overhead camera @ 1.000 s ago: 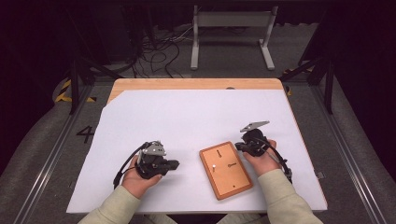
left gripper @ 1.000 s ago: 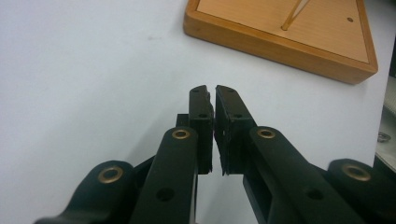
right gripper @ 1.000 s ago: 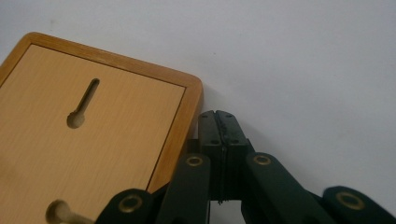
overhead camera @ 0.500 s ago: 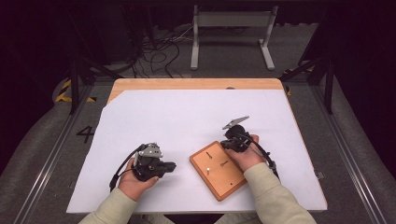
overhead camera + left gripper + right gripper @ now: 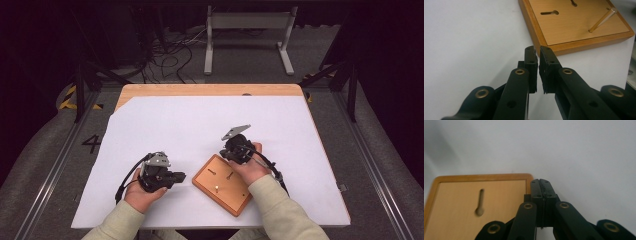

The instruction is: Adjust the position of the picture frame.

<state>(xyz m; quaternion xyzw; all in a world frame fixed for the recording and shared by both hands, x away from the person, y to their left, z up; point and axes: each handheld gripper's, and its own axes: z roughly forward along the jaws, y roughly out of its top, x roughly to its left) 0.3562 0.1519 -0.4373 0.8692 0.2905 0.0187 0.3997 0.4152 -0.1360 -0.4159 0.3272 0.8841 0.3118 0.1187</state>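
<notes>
A wooden board (image 5: pixel 220 186) with a raised rim lies turned at an angle on the white sheet, near the front edge. It has two keyhole slots (image 5: pixel 549 12) and a brass peg (image 5: pixel 602 20) standing in it. My right gripper (image 5: pixel 224 152) is shut and empty, its jaws (image 5: pixel 539 181) lying along the board's edge (image 5: pixel 529 186) at a corner. To the left of the board, my left gripper (image 5: pixel 180 176) points at it from a short way off. Its jaws (image 5: pixel 538 53) are all but shut with nothing between them.
The white sheet (image 5: pixel 190 125) covers most of the wooden table (image 5: pixel 200 90). A metal stand (image 5: pixel 247 30) and loose cables (image 5: pixel 165 55) are on the floor beyond the table's far edge. The person's sleeves (image 5: pixel 280 210) come in from the bottom.
The right hand has moved left, and the board has slid left and turned with it, from nearly square to the table to diagonal. The left hand has stayed put.
</notes>
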